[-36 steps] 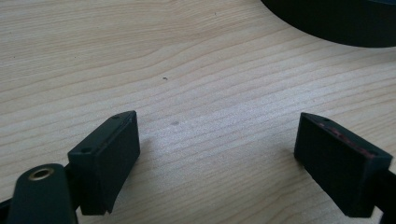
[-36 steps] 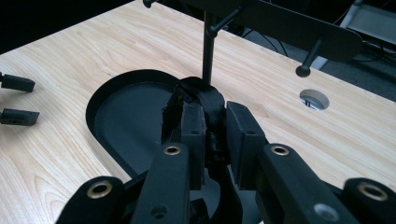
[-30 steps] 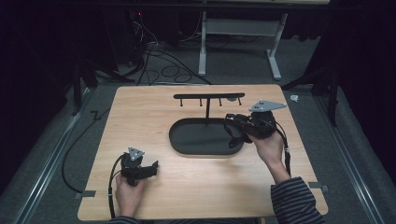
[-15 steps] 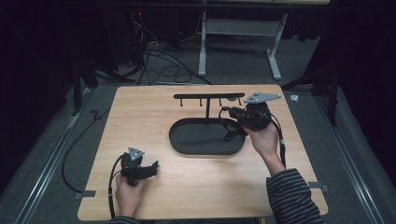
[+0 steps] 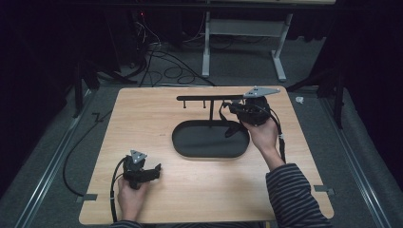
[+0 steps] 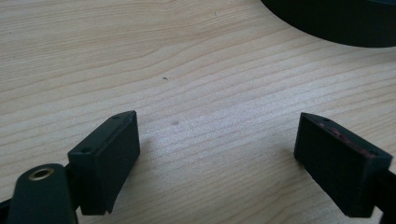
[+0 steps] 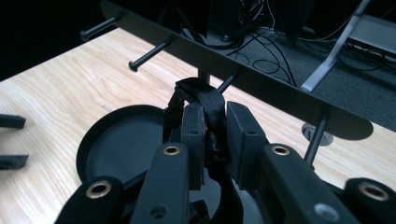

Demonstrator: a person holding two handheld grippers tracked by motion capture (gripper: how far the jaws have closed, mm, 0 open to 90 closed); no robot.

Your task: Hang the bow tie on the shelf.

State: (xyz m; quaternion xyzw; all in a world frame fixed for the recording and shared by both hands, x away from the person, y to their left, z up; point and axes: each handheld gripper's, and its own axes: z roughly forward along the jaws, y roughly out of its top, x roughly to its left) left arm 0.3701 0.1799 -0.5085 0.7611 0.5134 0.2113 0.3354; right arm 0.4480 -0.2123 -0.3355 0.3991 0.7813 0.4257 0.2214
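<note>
I think I am at the step of hanging the black strap (image 7: 205, 107) on a peg (image 7: 227, 79) of the black rack (image 5: 209, 98), so next I need to lift its loop over that peg and let go. My right gripper (image 5: 240, 111) is up by the rack above the black tray (image 5: 183, 142), its jaws squeezing the strap. My left gripper (image 5: 151, 172) rests low on the bench (image 5: 142, 114) with its 2 jaws wide apart, holding nothing.
</note>
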